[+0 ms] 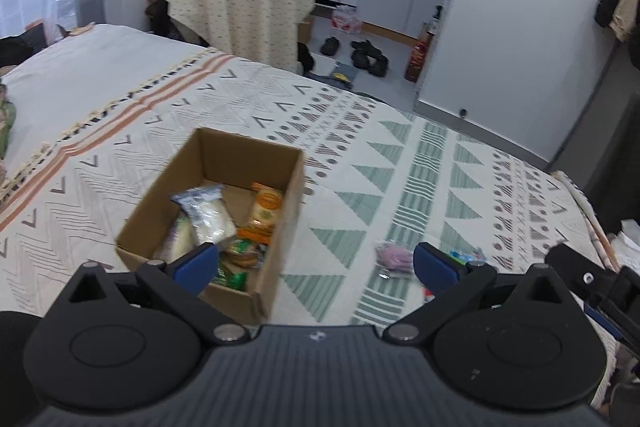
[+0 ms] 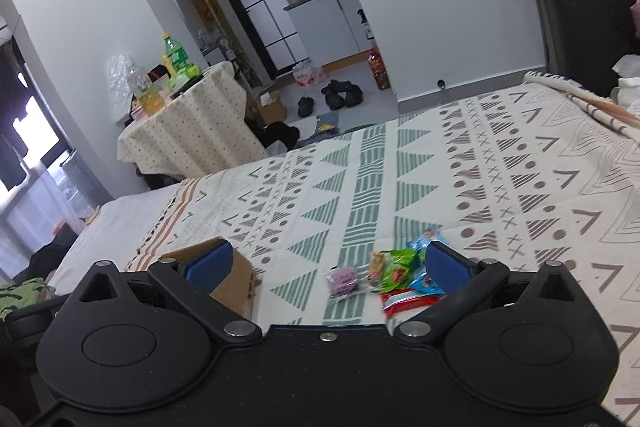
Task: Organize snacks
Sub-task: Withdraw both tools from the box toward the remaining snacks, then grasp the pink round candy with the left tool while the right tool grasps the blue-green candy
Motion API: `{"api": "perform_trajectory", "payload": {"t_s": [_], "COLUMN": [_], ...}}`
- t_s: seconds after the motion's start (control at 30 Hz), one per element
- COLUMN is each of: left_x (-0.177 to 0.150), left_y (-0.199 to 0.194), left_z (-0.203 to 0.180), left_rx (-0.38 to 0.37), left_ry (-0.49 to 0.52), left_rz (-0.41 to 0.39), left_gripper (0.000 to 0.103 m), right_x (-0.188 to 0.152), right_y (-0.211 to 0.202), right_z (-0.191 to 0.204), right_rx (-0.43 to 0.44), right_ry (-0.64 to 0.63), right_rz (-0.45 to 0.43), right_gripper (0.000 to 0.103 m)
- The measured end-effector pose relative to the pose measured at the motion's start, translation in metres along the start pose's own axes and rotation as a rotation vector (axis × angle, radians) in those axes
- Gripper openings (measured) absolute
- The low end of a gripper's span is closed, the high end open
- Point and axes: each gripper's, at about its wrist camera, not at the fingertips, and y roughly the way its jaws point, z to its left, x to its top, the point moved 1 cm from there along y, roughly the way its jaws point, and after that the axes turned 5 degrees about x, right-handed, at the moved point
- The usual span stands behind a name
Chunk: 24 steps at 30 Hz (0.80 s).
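An open cardboard box (image 1: pixel 160 201) lies on the patterned bedspread (image 1: pixel 360 155) and holds several snack packets, among them a white one (image 1: pixel 208 215) and an orange one (image 1: pixel 266 209). My left gripper (image 1: pixel 316 263) hovers open just above the box's near right corner, nothing between its blue pads. In the right wrist view, loose snacks lie on the bedspread (image 2: pixel 400 187): a purple packet (image 2: pixel 343 281), a green one (image 2: pixel 394 267), a blue one (image 2: pixel 424 281) and a red one (image 2: pixel 404 301). My right gripper (image 2: pixel 329 265) is open and empty over them. The box corner (image 2: pixel 234 287) shows at its left.
A small table (image 1: pixel 236 3) with a dotted cloth carries bottles beyond the bed. Shoes (image 1: pixel 366 55) lie on the floor by the kitchen doorway. The purple packet (image 1: pixel 394 257) and part of the right gripper (image 1: pixel 600 287) appear in the left wrist view.
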Motion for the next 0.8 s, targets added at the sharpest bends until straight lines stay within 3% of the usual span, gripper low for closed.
{"api": "perform_trajectory", "payload": {"t_s": [0.2,0.37,0.8], "left_x": [-0.009,-0.014,-0.026], "left_y": [0.001,-0.001,0.015], "left_z": [-0.023,-0.037,-0.064], "left_rx": [-0.033,-0.042,-0.004], "left_ry": [0.010,0.023,0.039], "left_rz": [0.041,0.036,0.066], "left_gripper": [0.103,0.103,0.103], "right_x": [0.000,0.003,0.002], "right_y": [-0.007,-0.014,-0.018], "right_z": [-0.024,-0.037,-0.078], "right_rx": [-0.032,0.019,0.011], "right_ry": [0.042,0.062,0.104], "right_rz": [-0.009,-0.014,-0.003], "right_gripper": [0.103,0.103,0.103]}}
